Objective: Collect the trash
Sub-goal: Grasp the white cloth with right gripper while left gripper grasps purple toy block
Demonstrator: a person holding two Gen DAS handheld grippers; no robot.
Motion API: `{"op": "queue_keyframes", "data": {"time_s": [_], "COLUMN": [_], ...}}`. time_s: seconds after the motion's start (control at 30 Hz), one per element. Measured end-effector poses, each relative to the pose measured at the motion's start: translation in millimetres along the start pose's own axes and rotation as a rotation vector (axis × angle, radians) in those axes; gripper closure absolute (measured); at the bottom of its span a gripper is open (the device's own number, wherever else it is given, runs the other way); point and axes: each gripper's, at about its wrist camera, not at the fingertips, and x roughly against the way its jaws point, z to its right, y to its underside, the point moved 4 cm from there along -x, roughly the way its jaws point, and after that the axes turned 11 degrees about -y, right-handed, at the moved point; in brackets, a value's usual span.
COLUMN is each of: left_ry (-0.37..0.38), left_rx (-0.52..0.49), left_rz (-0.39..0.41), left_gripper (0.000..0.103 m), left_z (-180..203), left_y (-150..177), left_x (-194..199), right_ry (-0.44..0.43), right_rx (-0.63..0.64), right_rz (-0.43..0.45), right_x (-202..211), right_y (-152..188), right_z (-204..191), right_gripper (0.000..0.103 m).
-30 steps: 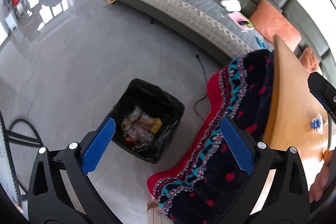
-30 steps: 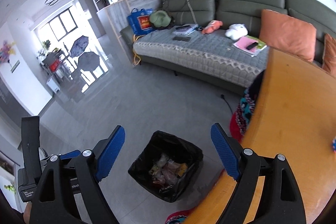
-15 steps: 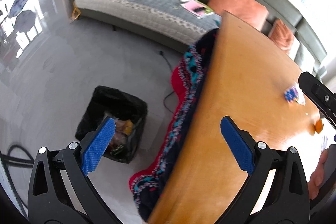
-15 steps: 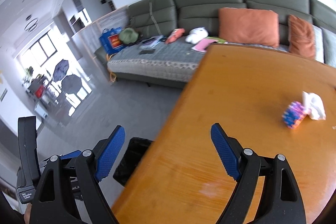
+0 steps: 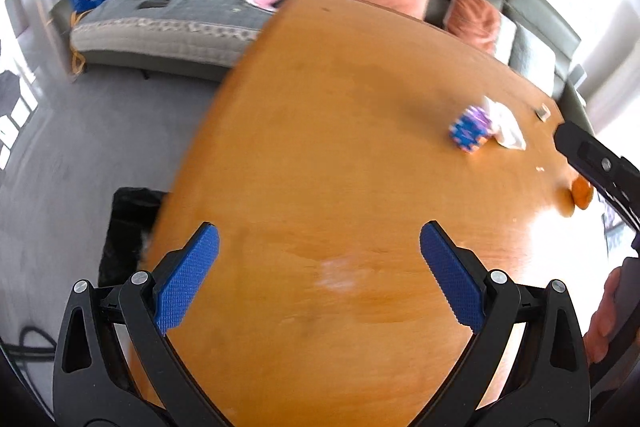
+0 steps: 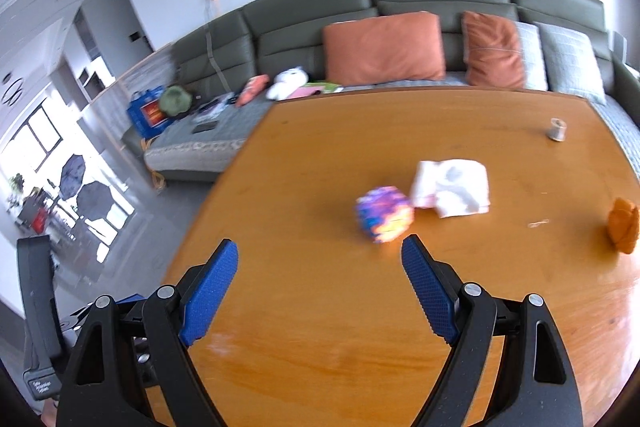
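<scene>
On the orange wooden table point(image 6: 320, 307) lie a crumpled purple-blue wrapper point(image 6: 383, 213), a white tissue pack point(image 6: 454, 193) beside it, and an orange peel piece point(image 6: 623, 230) at the right. My right gripper point(image 6: 320, 291) is open and empty, a short way in front of the wrapper. My left gripper point(image 5: 316, 277) is open and empty above the table point(image 5: 340, 187); the wrapper point(image 5: 470, 129), tissue point(image 5: 506, 123) and orange piece point(image 5: 582, 195) lie far ahead to its right. The black trash bin point(image 5: 128, 227) stands on the floor left of the table, partly hidden by it.
A small grey roll point(image 6: 557, 129) stands at the table's far right. A grey-green sofa point(image 6: 400, 27) with orange cushions point(image 6: 384, 47) runs behind the table. The right tool's black body point(image 5: 600, 163) shows at the left wrist view's right edge. Grey tiled floor point(image 5: 80, 127) is at left.
Both grippers have swung from above the bin on the floor up and right over the table. The wrapper and tissue now lie close ahead of the right gripper. Both stay open.
</scene>
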Motion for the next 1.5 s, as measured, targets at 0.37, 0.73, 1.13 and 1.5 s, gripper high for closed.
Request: {"op": "queue_keyframes", "data": {"time_s": [0.37, 0.73, 1.13, 1.5], "left_ry": [0.011, 0.029, 0.077, 0.092], "left_rx": [-0.169, -0.249, -0.354, -0.449], "left_rz": [0.002, -0.025, -0.020, 0.002], "left_gripper": [0.006, 0.006, 0.006, 0.050], "left_z": [84, 121, 168, 205], "left_y": [-25, -52, -73, -78], "left_x": [-21, -55, -83, -108], "right_ry": [0.124, 0.223, 0.226, 0.200], "right_rx": [-0.123, -0.097, -0.032, -0.070], "right_rz": [-0.022, -0.155, -0.103, -0.073], "right_x": [-35, -112, -104, -83], "right_y": [-43, -52, -68, -80], "right_z": [108, 148, 161, 167], "right_gripper": [0.019, 0.019, 0.081, 0.081]}}
